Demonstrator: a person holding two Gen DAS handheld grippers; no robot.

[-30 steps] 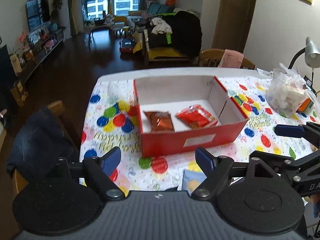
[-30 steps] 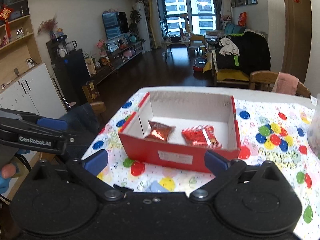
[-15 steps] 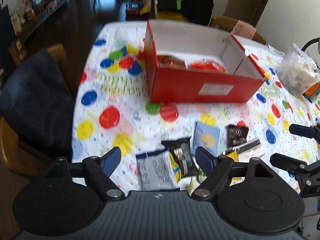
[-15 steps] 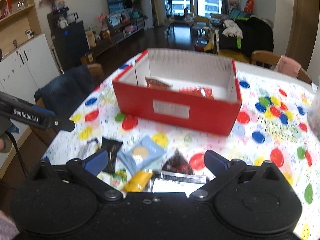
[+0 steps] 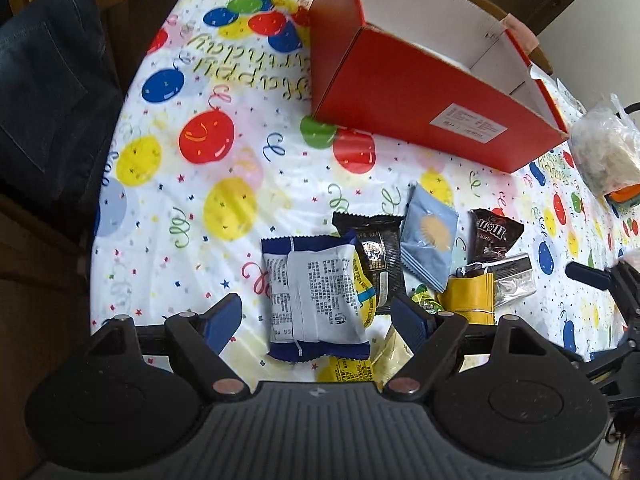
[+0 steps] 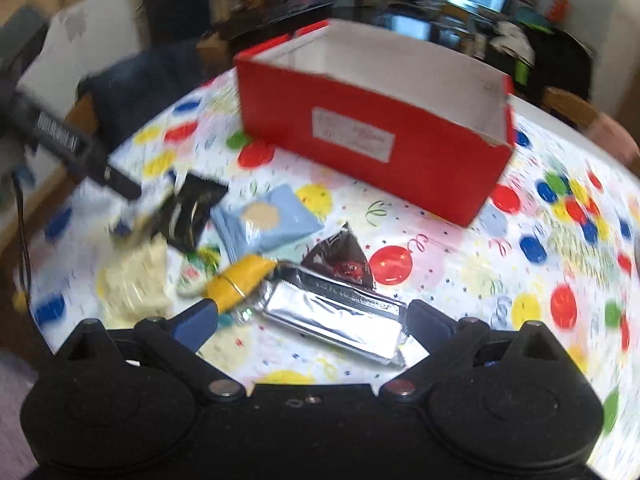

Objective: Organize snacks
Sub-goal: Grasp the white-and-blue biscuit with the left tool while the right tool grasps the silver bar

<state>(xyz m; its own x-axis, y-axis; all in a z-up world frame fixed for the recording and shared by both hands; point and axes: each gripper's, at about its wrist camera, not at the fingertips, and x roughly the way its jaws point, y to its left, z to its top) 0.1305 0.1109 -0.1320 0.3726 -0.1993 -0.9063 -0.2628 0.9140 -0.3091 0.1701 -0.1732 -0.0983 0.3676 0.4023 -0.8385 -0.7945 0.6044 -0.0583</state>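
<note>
Change: both views tipped from the room and the box interior down onto the loose snacks; both grippers lowered toward the desk point(image 5: 168, 184).
Left gripper point(image 5: 318, 318): fingers spread wide, empty, straddling the blue-and-white packet point(image 5: 316, 296) without pressing it.
Right gripper point(image 6: 312, 316): fingers apart, empty, either side of the silver foil bar point(image 6: 336, 320); view blurred with motion.
Snack pile: black packet point(image 5: 378, 264), pale blue biscuit packet point(image 5: 430, 240), brown chocolate bag point(image 5: 494, 236) and yellow packet point(image 5: 470, 296) lying close together, some overlapping, near the desk edge.
Red box point(image 5: 416, 92): beyond the pile, well apart from it; contents hidden behind its front wall.
Meaning: likely two pickups lining up at once, then transfer into the box; nothing gripped yet.
Risk: overlapping wrappers may drag along.
</note>
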